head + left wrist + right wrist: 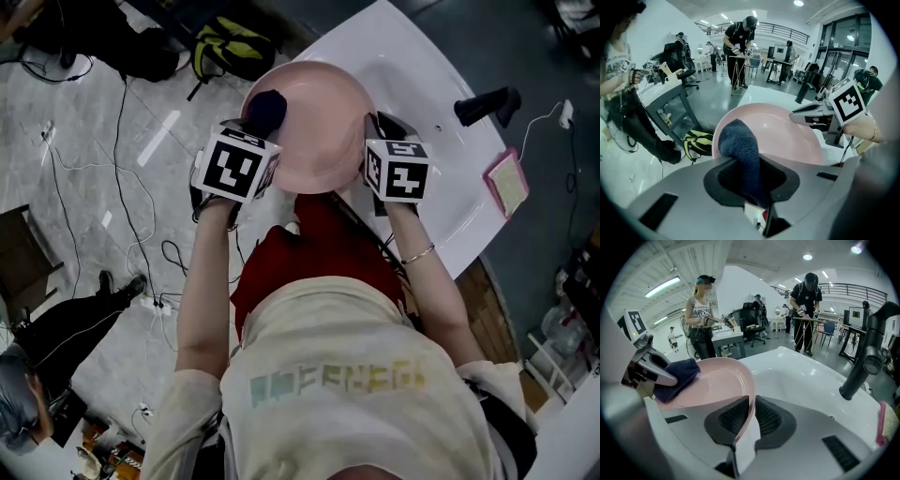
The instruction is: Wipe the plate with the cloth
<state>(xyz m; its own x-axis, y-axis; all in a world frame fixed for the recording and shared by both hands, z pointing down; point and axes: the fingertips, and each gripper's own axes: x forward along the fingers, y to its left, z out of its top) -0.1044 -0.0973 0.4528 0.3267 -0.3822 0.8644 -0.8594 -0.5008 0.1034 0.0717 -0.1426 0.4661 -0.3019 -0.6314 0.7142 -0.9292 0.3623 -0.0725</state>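
Pink plate (pixel 319 127) held aloft, navy cloth (pixel 266 109) touching

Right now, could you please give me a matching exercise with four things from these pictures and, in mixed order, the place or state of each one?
Things:
1. plate
2. cloth
3. black faucet
4. yellow and black bag

Places or states:
A. lies on the floor
B. rim clamped in the right gripper
C. stands on the white sink
D. held in the left gripper

Pairs: 1-B, 2-D, 3-C, 4-A.
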